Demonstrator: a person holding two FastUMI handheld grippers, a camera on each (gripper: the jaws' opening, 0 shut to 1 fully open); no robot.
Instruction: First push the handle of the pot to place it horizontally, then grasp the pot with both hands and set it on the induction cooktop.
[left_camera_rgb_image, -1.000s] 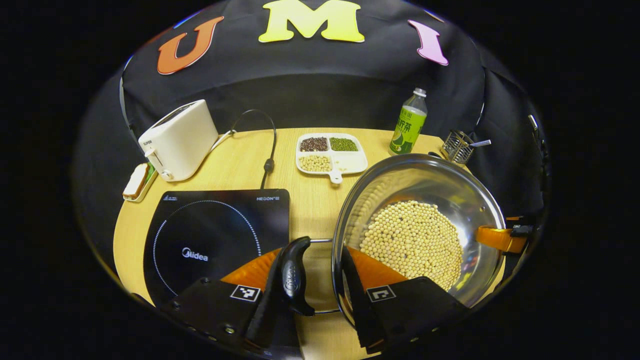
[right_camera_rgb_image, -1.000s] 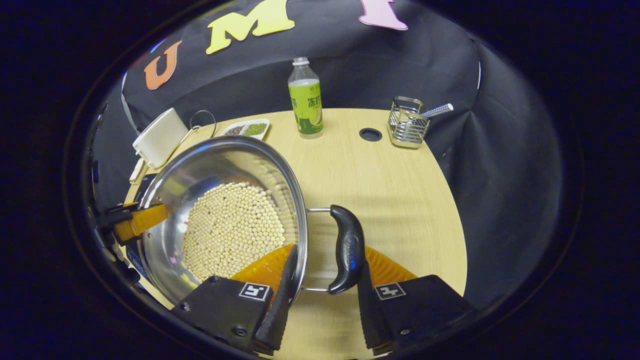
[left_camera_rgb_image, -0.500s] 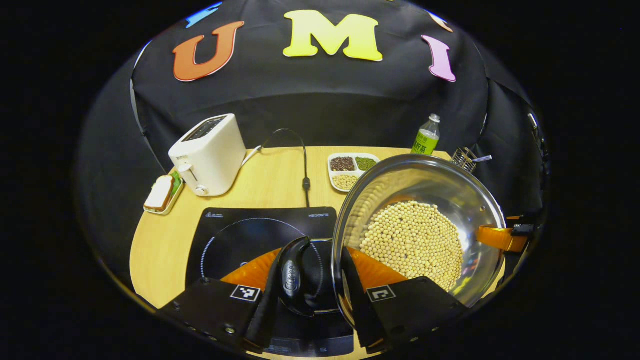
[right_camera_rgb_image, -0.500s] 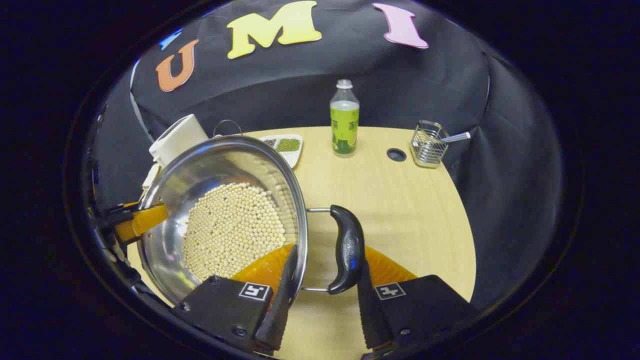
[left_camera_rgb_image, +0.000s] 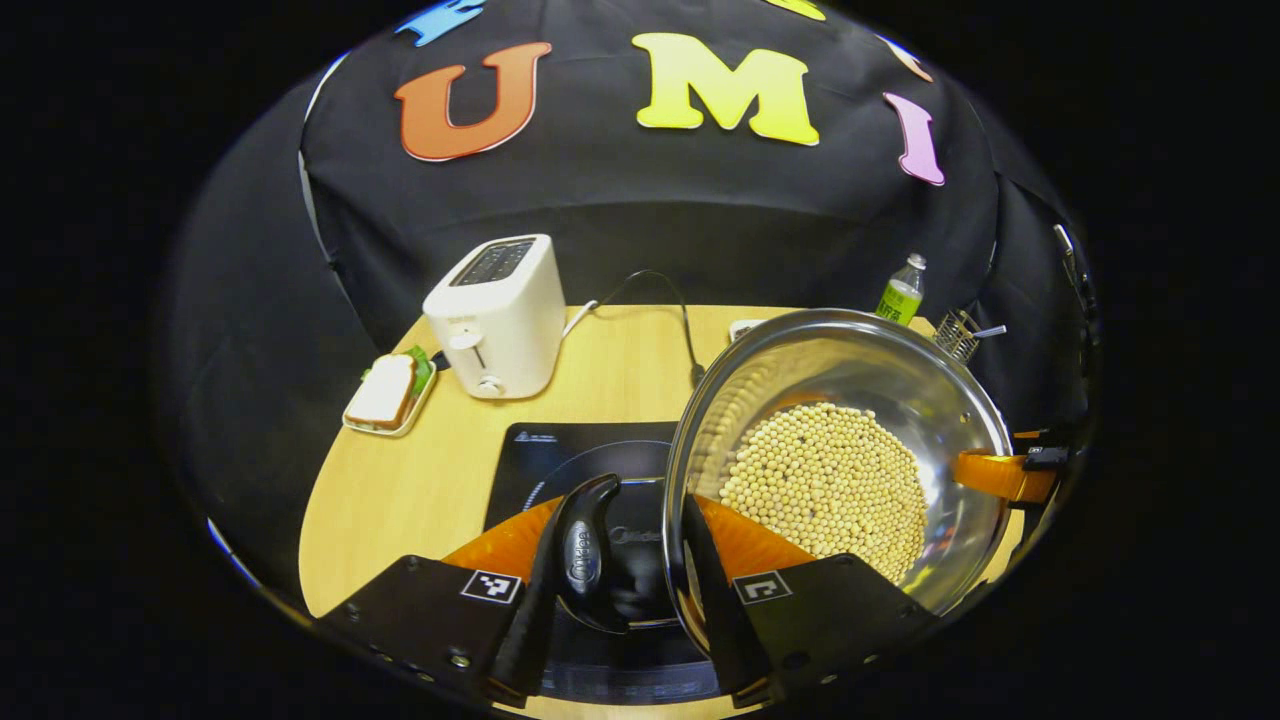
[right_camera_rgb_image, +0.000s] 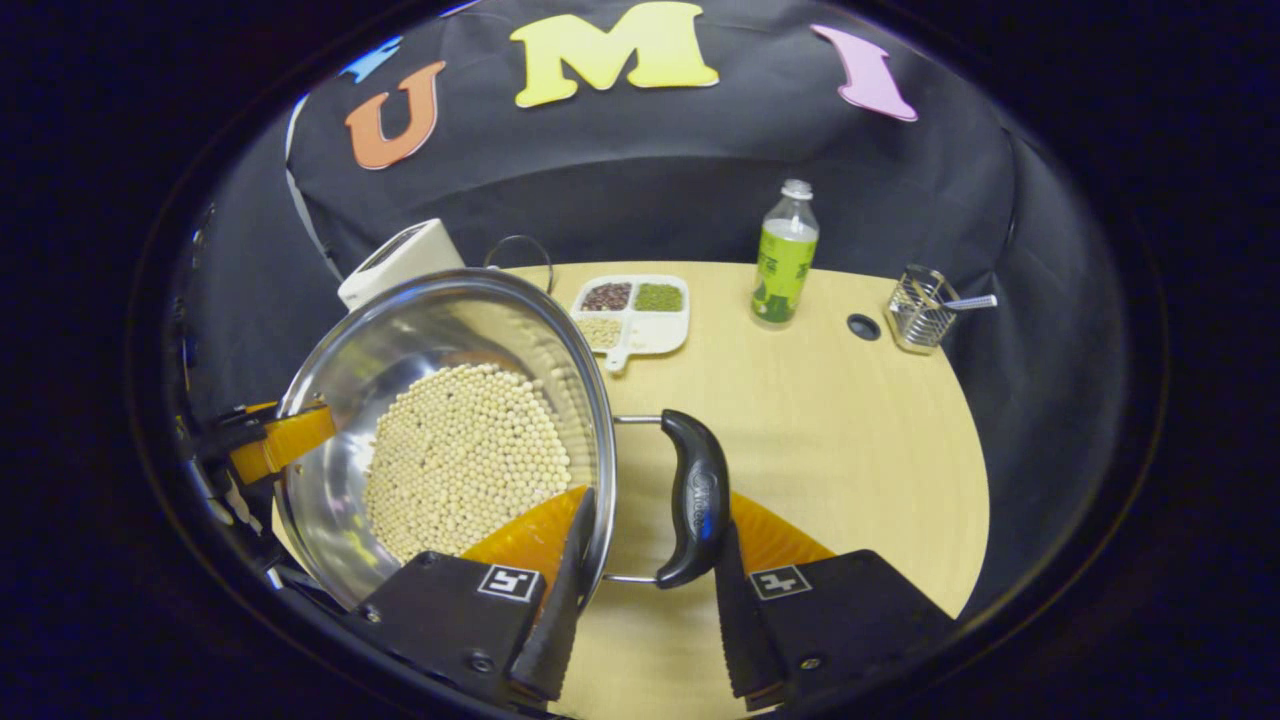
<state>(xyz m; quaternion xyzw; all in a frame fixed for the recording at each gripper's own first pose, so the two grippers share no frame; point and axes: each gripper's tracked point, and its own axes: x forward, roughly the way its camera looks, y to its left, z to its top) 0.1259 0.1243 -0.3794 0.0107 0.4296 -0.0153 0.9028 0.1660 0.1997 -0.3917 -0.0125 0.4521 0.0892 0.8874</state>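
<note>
1. Pot (left_camera_rgb_image: 840, 450): wide polished steel vessel, held aloft between both grippers, its left part above the induction cooktop (left_camera_rgb_image: 560, 455); judged stiff, slick-walled and fairly heavy with its load
2. Contents: a bed of pale round beans (left_camera_rgb_image: 825, 480) lying loose over the pot's bottom; judged prone to roll and shift the weight if the pot tips, so it wants carrying level
3. Left handle (left_camera_rgb_image: 585, 545): dark moulded loop on wire arms, lying horizontal; the proper hold, being grippier than the steel rim
4. Right handle (right_camera_rgb_image: 695, 500): matching loop on the opposite side, also horizontal
5. Left gripper (left_camera_rgb_image: 620, 585): fingers straddle the left handle, one outside the loop, one by the pot wall; closed against it, as far as can be judged
6. Right gripper (right_camera_rgb_image: 645, 590): same hold on the right handle, one finger at the wall, one outside the loop
7. Counter (right_camera_rgb_image: 820, 420): light wood; carries a white toaster (left_camera_rgb_image: 495, 315), a sandwich on a small tray (left_camera_rgb_image: 385, 395), a divided dish of beans (right_camera_rgb_image: 635, 310), a green bottle (right_camera_rgb_image: 783, 255) and a wire holder (right_camera_rgb_image: 920, 310), all well apart from the cooktop
8. Handling note: with loop handles on wire arms, an uneven lift would likely let the pot swing
</note>
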